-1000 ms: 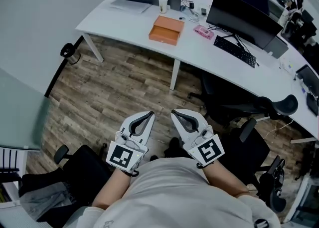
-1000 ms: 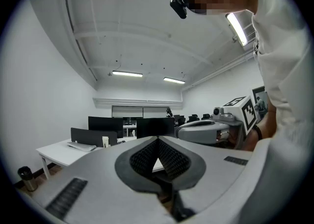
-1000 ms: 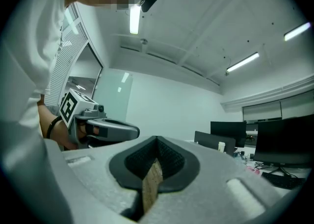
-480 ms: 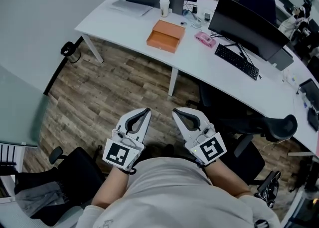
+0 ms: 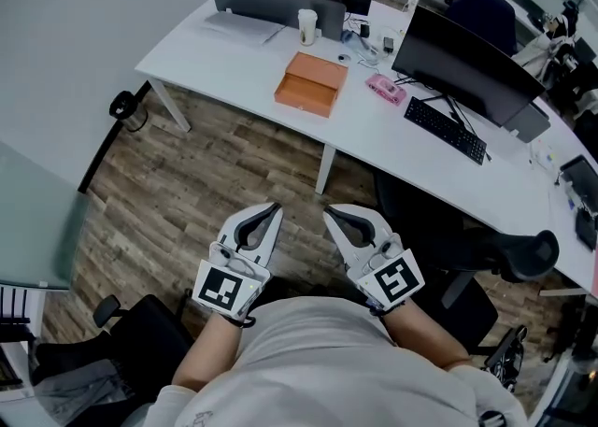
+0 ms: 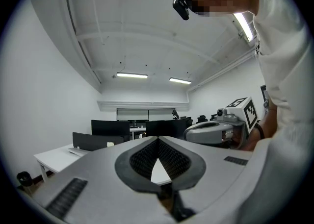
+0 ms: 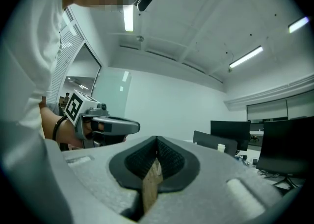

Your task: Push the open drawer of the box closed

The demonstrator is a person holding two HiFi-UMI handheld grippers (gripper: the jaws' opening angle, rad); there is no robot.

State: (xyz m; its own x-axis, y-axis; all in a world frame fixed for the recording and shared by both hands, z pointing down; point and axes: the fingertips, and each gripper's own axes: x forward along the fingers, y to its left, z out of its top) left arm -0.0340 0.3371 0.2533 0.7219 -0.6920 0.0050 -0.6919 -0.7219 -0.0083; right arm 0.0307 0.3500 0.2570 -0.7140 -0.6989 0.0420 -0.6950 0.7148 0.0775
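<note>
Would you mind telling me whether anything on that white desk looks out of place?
Only the orange box: its drawer seems to stick out toward the desk's near edge. Nothing else looks spilled or damaged.

Far ahead of the fingertips, the orange box point(image 5: 311, 82) on the desk point(image 5: 234, 51) is too small to tell how far its drawer stands out. In both gripper views the closed fingers point(image 6: 98, 169) block it from sight. Behind the left gripper point(image 5: 274, 210) and right gripper point(image 5: 329, 214), the hands are hidden beneath the marker cubes point(image 5: 228, 290). The clutter point(image 5: 360, 35) beyond the cup point(image 5: 306, 27) is too small to identify. The desk runs off the right edge.
</note>
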